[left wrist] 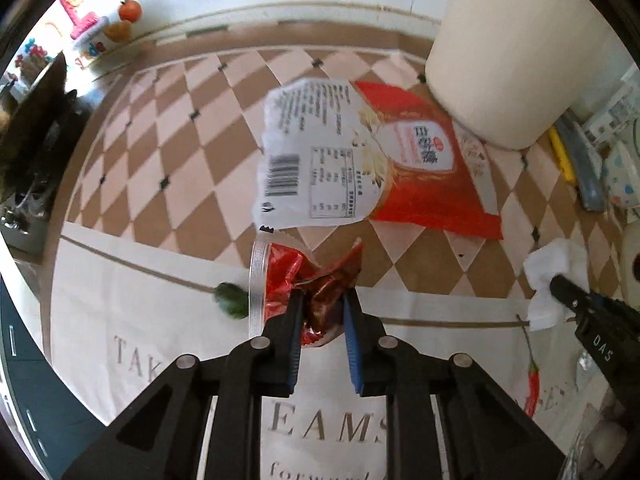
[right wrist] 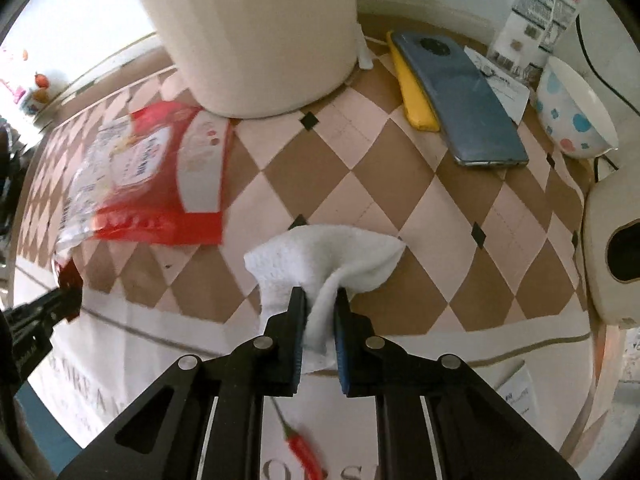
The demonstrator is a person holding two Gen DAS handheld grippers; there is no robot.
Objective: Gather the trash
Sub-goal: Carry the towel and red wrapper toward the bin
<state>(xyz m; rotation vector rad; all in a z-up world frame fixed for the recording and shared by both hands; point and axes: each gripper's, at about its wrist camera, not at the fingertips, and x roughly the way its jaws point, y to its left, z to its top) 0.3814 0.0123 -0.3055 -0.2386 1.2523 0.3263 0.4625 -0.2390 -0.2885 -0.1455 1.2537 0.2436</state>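
Above the chequered bench (right wrist: 400,184), the left hand-held gripper (left wrist: 320,300) pinched a crinkly red-and-white plastic wrapper (left wrist: 360,160), light and slippery; the right hand-held gripper (right wrist: 320,304) clamped a soft white crumpled tissue (right wrist: 324,256) by its middle fold

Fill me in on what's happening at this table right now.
A person is clearing trash with a hand-held gripper in each hand. The left hand-held gripper is shut on a crumpled red food packet, which hangs above the checked tablecloth. The right hand-held gripper is shut on a white tissue. A red chili and a green scrap still lie on the cloth, near the cream bin.
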